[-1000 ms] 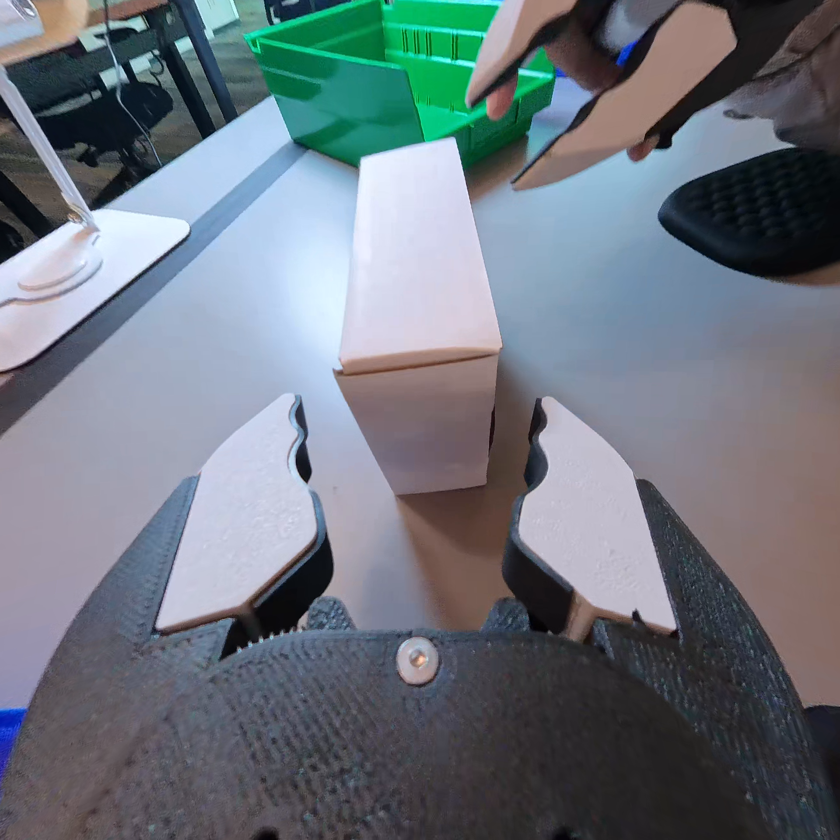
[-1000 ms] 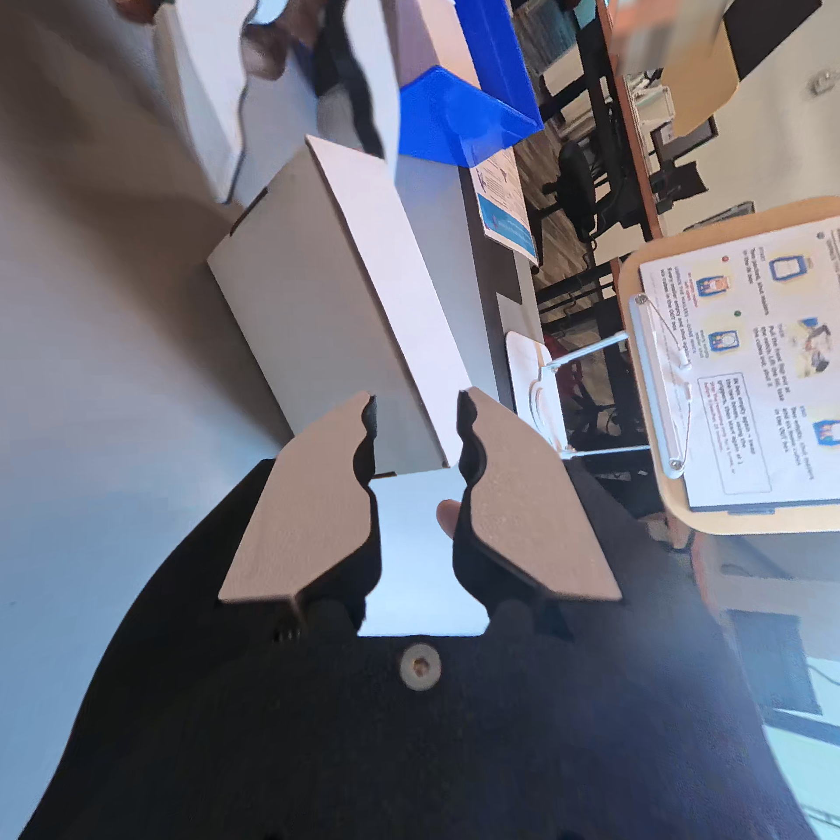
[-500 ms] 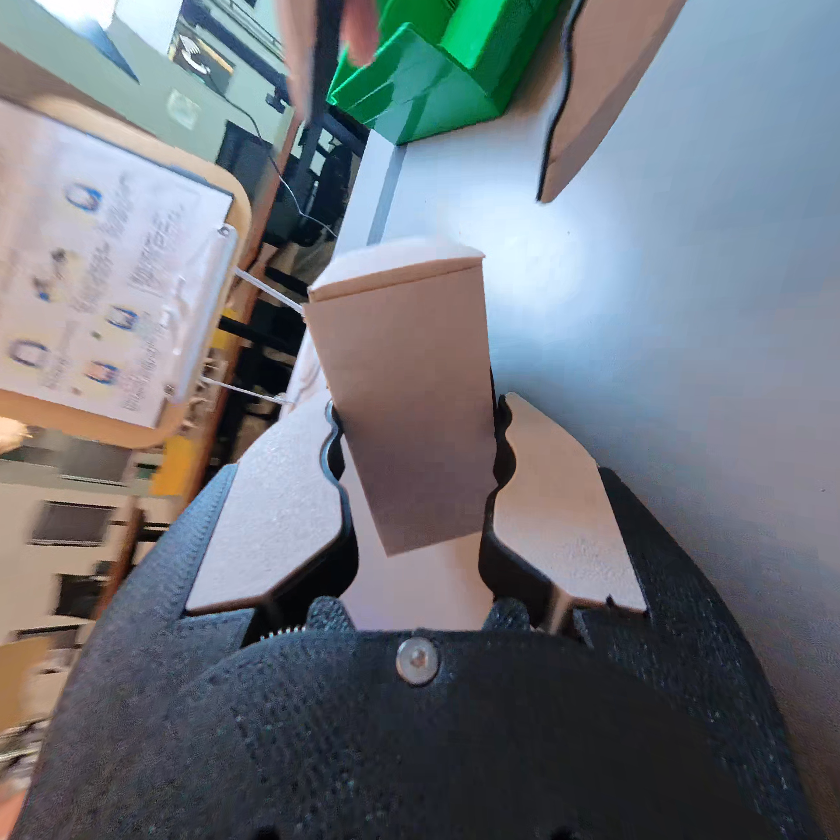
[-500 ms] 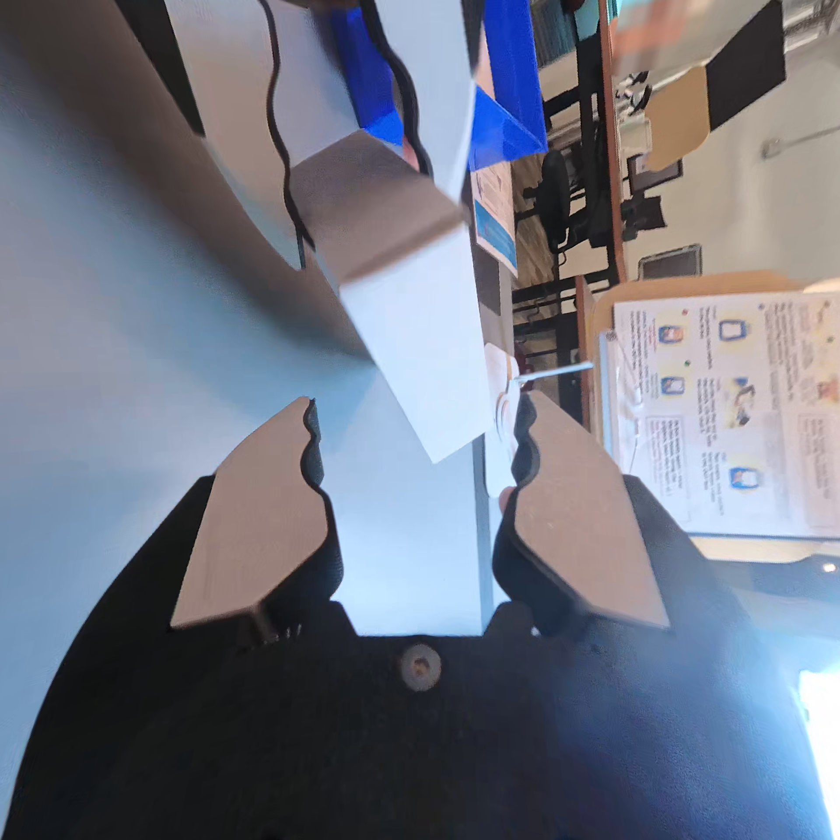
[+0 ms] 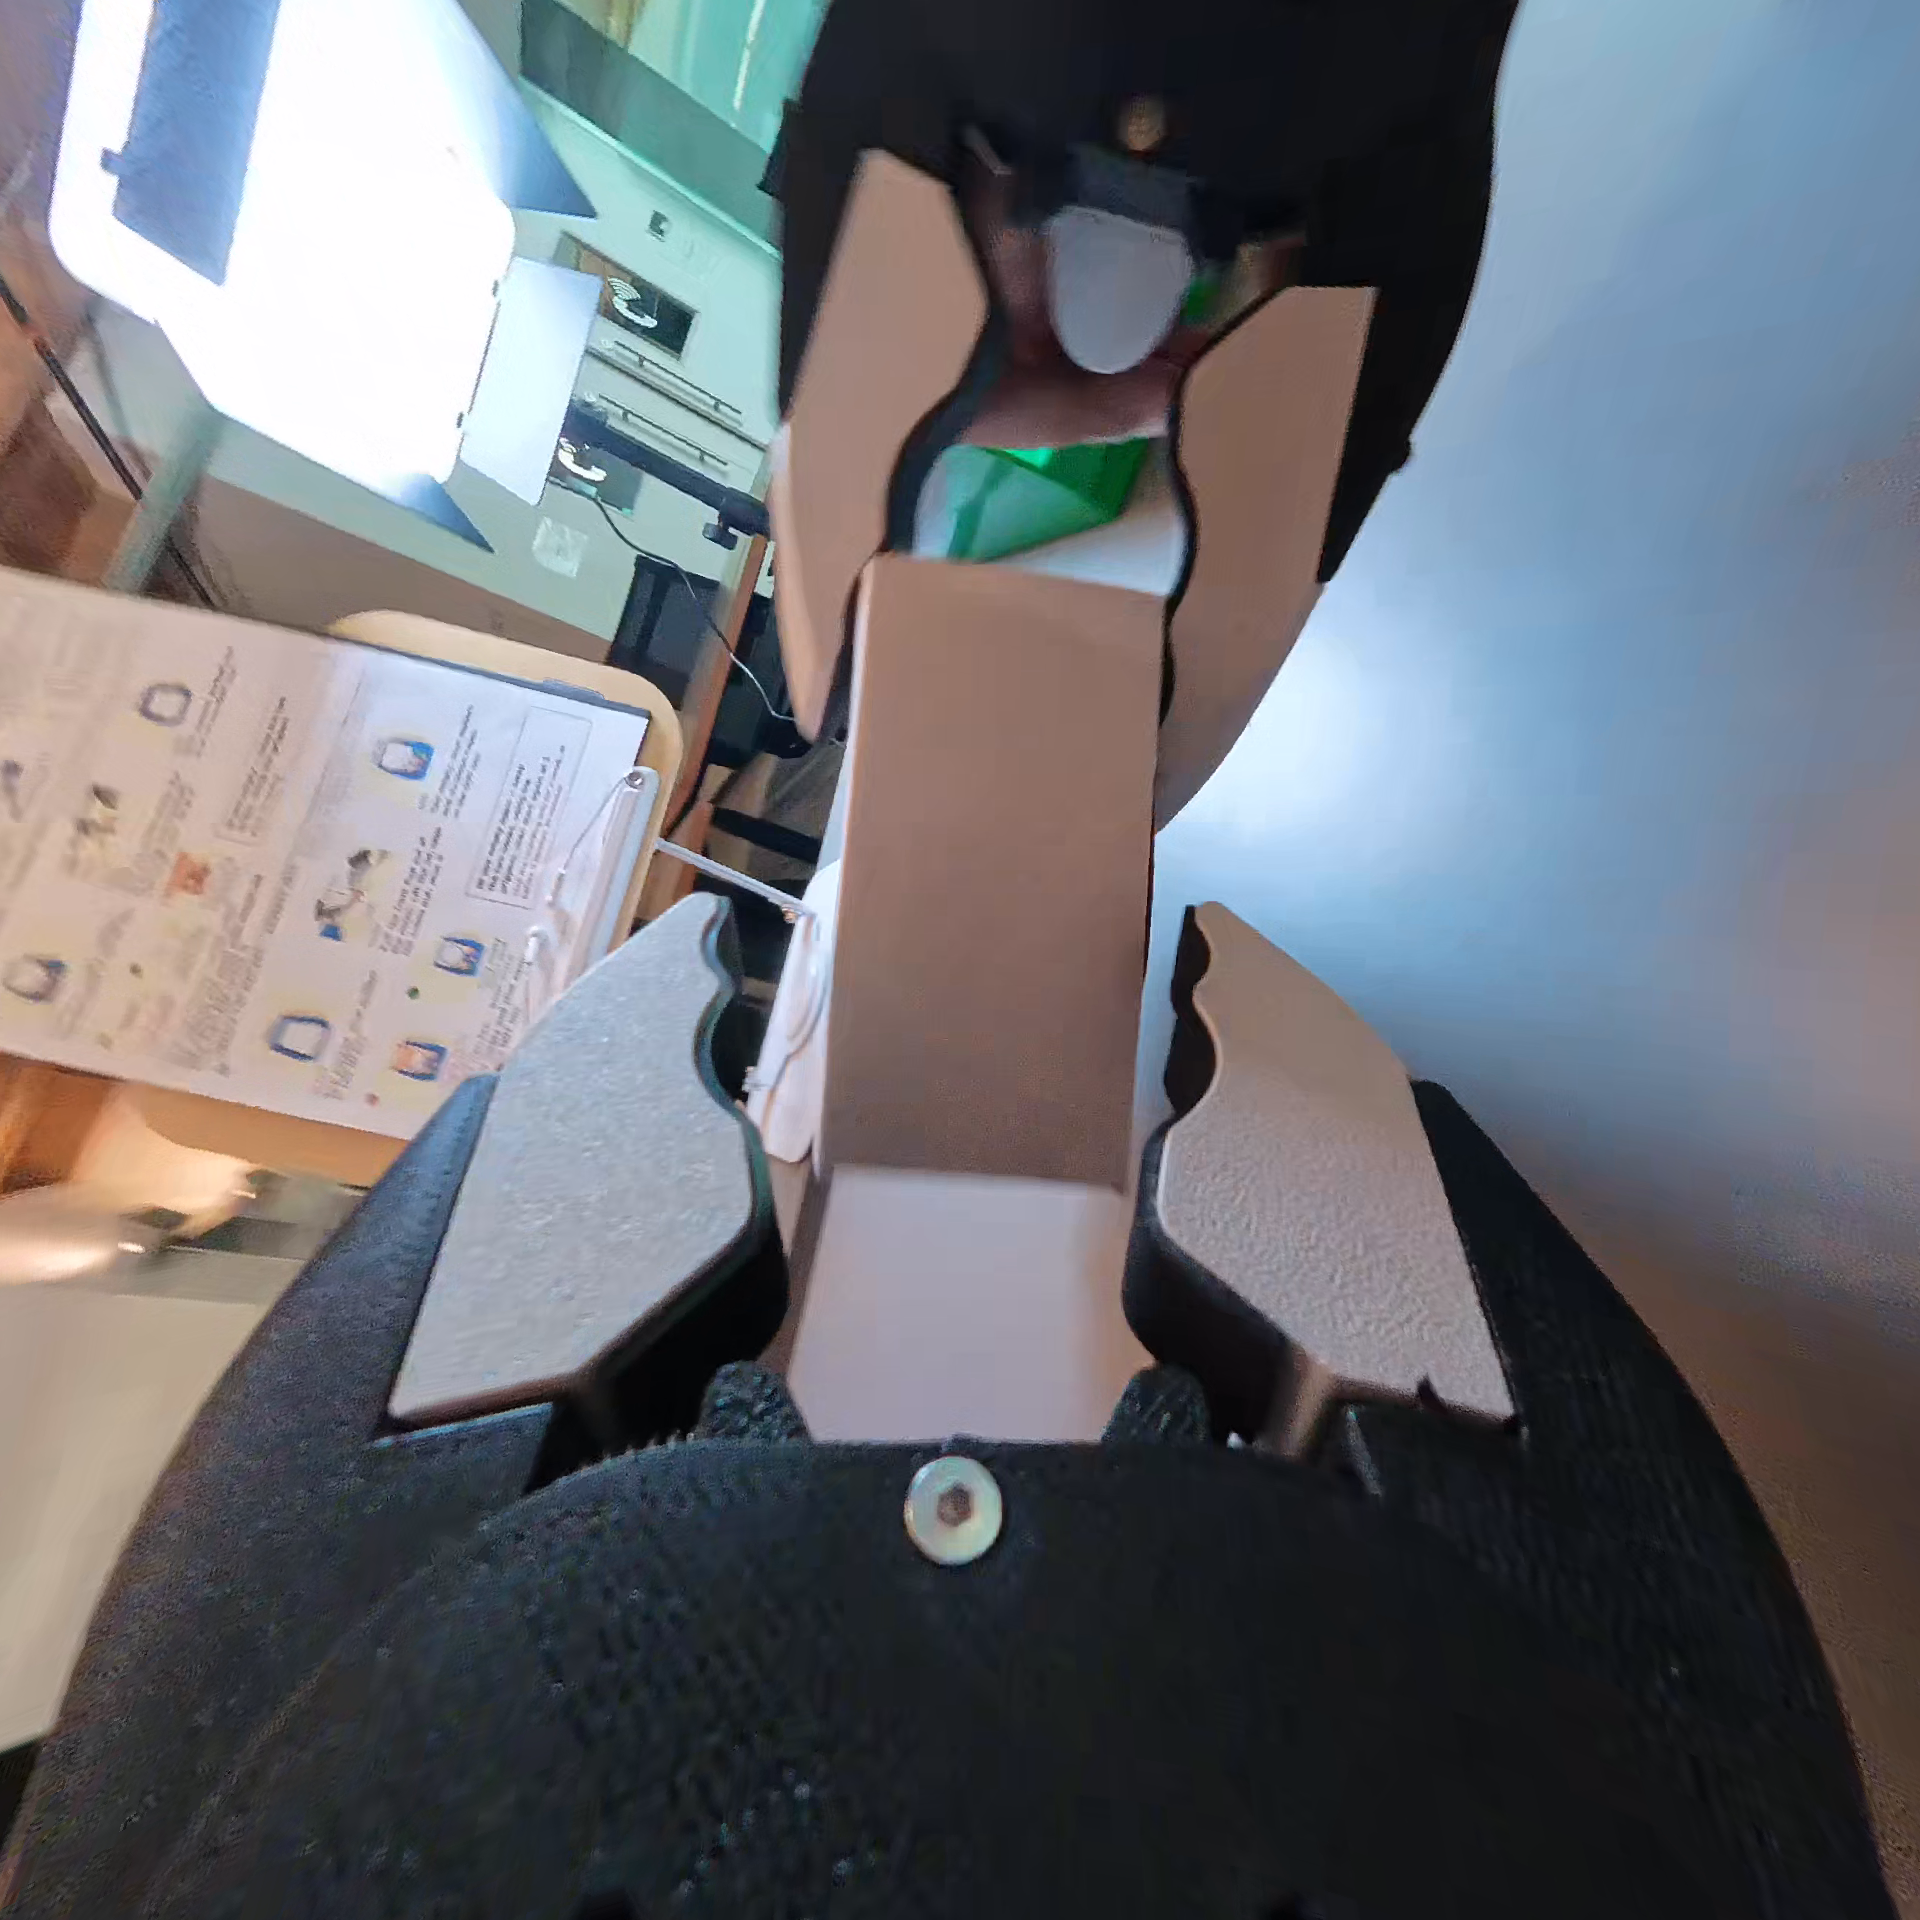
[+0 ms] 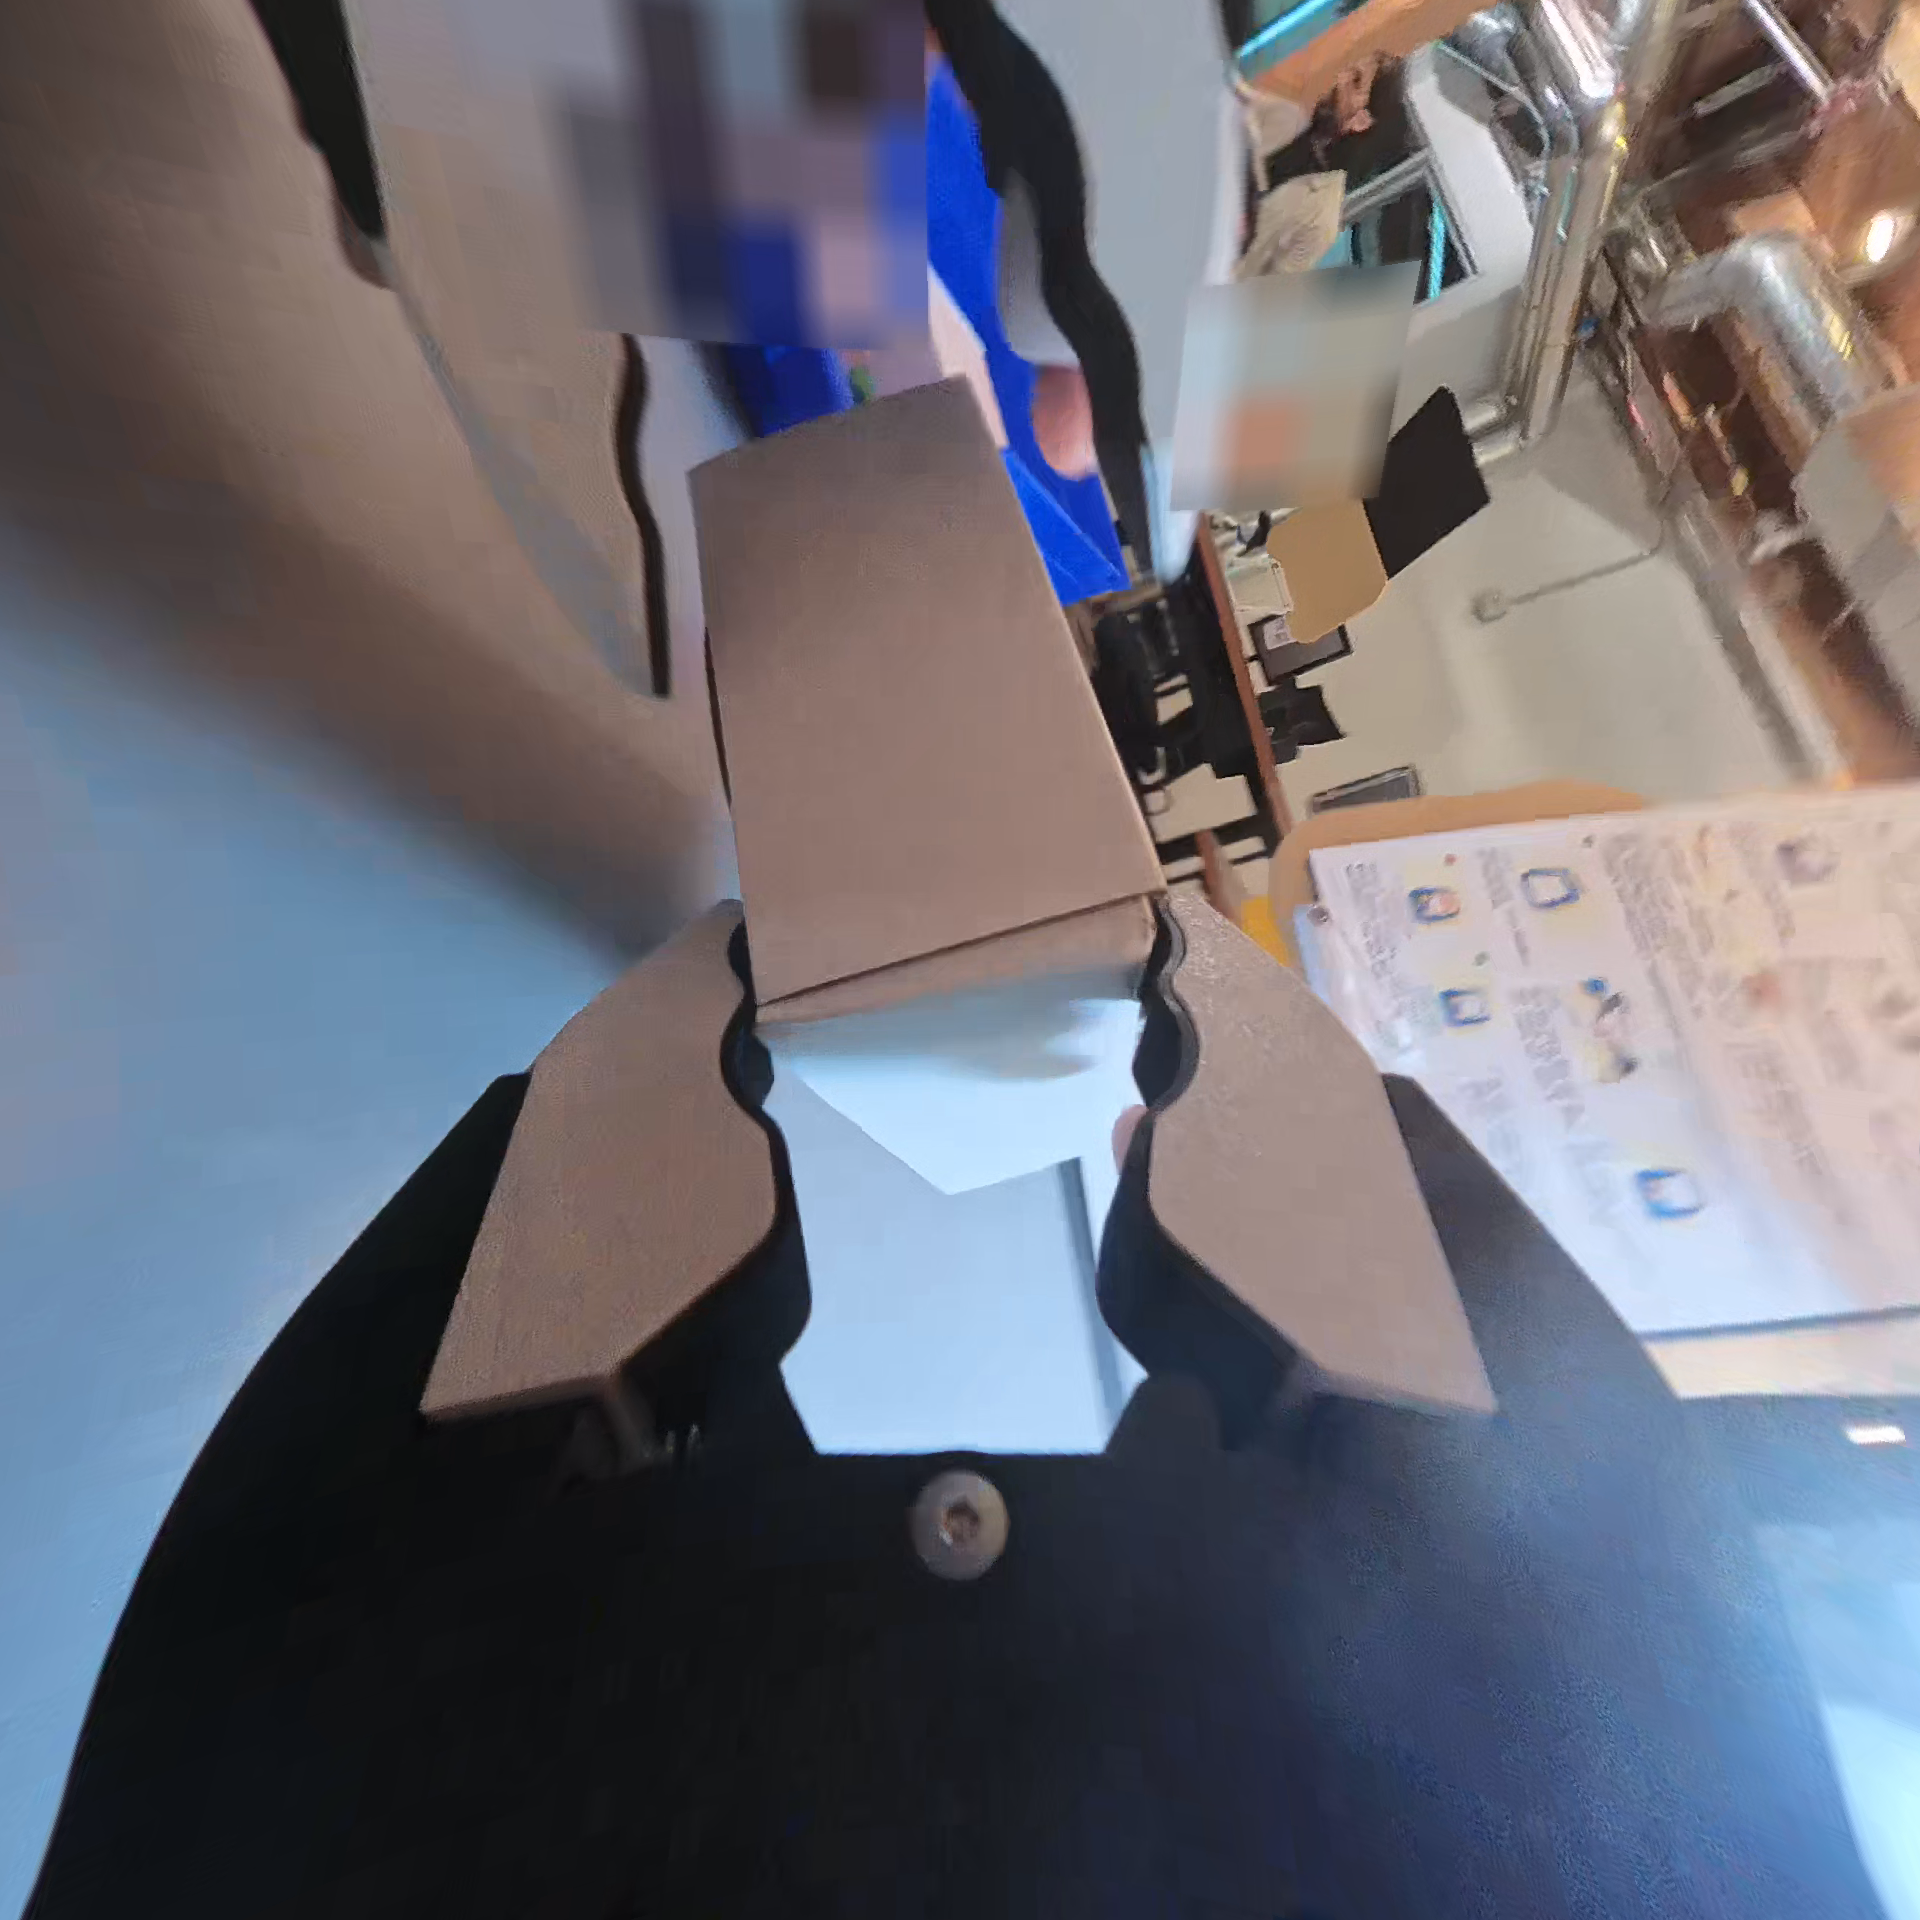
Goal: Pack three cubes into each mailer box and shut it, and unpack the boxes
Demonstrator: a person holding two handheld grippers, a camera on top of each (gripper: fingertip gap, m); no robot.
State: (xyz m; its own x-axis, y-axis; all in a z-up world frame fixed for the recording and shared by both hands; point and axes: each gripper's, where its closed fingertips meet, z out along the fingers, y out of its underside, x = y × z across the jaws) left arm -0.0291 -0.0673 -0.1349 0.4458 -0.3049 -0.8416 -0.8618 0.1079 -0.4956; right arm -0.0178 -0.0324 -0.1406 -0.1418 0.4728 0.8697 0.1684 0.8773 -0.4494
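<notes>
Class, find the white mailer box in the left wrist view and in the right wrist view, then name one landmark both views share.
Left wrist view: mailer box at centre, running away between the gripper's fingers.
Right wrist view: mailer box at centre, near end between the fingertips.
Shared landmark: instruction sheet on a clipboard.

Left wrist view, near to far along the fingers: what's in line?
Left gripper → white mailer box held lengthwise → right gripper at its far end → green bin seen between those fingers.

A grey table (image 5: 1610,727); a green bin (image 5: 1023,499) seemingly rests on it, view partly blocked.
</notes>
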